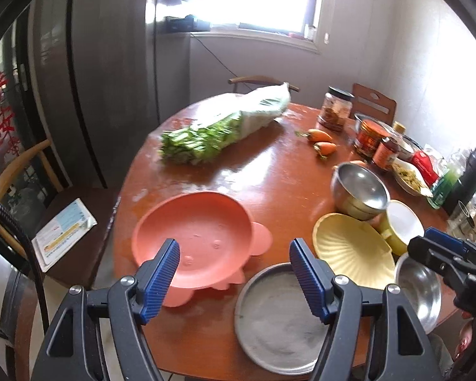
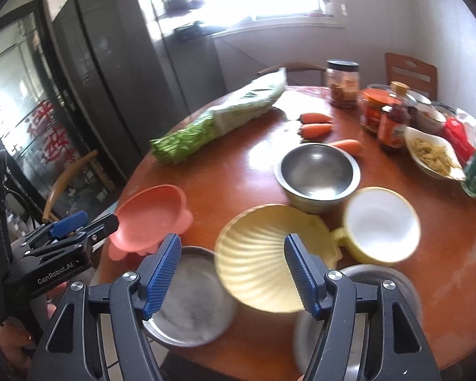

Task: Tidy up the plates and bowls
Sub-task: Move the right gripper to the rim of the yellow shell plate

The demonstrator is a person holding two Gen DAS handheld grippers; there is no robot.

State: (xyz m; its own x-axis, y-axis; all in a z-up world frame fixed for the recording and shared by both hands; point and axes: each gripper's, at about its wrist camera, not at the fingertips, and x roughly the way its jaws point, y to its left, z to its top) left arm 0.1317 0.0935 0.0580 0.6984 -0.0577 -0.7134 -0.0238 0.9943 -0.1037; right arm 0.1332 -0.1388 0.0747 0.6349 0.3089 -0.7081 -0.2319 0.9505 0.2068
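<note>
On the round wooden table [image 1: 269, 171] lie a pink plate with ears [image 1: 193, 235] [image 2: 149, 216], a grey metal plate [image 1: 276, 317] [image 2: 190, 301] and a yellow shell-shaped plate [image 1: 352, 250] [image 2: 257, 254]. Behind them stand a steel bowl [image 1: 361, 190] [image 2: 317, 171] and a yellow bowl with a handle and white inside [image 1: 399, 225] [image 2: 380, 222]. Another steel bowl [image 1: 419, 285] [image 2: 396, 285] sits at the front right. My left gripper [image 1: 234, 273] hangs open above the pink and grey plates. My right gripper [image 2: 231, 273] is open above the yellow plate, holding nothing.
A bag of greens [image 1: 225, 127] and carrots [image 1: 320, 141] lie further back. Jars, bottles and a dish of food [image 2: 434, 155] crowd the right side. Wooden chairs [image 1: 22, 171] stand around the table, and a dark fridge [image 1: 89, 79] is at the left.
</note>
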